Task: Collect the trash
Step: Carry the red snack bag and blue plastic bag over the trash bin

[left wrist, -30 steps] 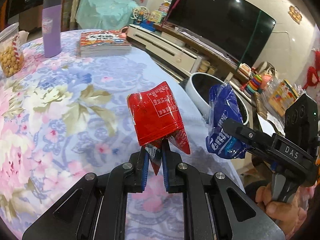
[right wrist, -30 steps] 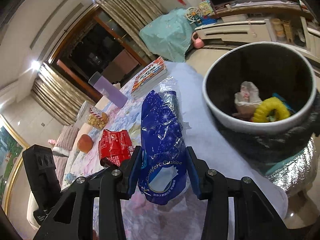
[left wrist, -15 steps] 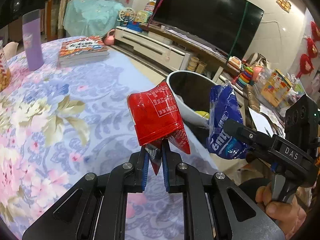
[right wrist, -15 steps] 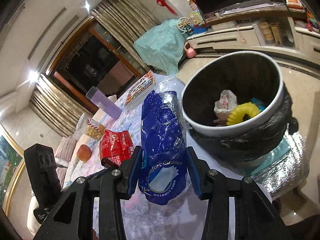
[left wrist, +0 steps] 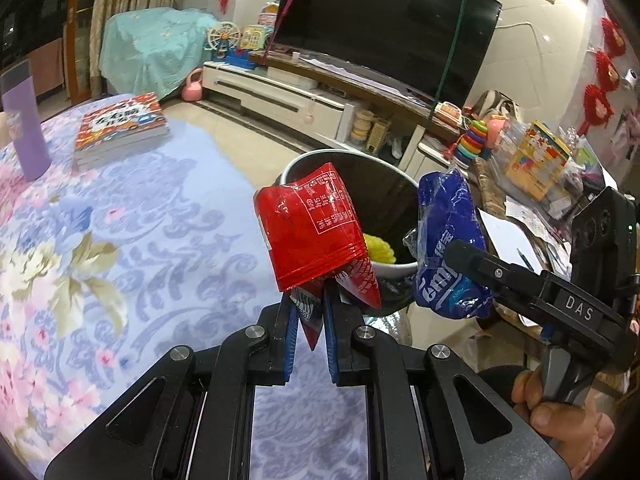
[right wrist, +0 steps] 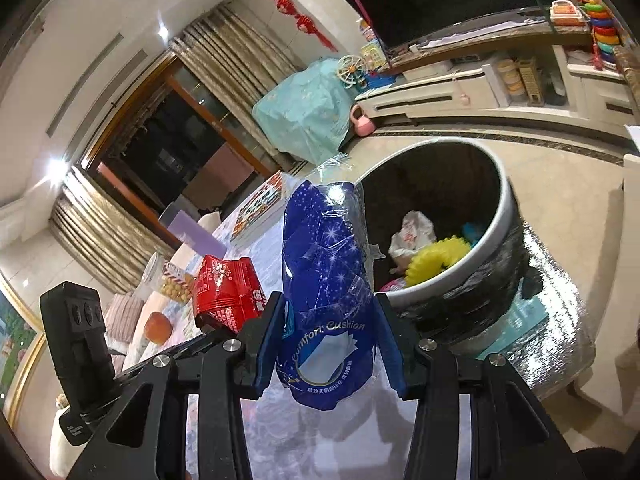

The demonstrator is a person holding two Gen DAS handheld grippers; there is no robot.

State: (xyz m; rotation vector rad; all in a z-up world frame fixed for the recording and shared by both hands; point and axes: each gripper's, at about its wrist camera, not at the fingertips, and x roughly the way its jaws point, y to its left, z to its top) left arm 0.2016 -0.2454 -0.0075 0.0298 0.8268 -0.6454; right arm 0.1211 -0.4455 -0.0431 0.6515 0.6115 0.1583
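Red crinkled wrapper (left wrist: 310,232) | blue glossy wrapper (right wrist: 326,280), white lettering

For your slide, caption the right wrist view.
Right tool carries a blue wrapper toward the bin.

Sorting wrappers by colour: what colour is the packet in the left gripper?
Red, with white print; the packet shows best in the left wrist view.

I'm getting warm indoor light, fairly dim, with ceiling spots flaring far left in the right wrist view. Glare glints off the television (left wrist: 384,36) and the red wrapper (left wrist: 312,232). Fisheye bends every edge, corners go black, yet focus holds.
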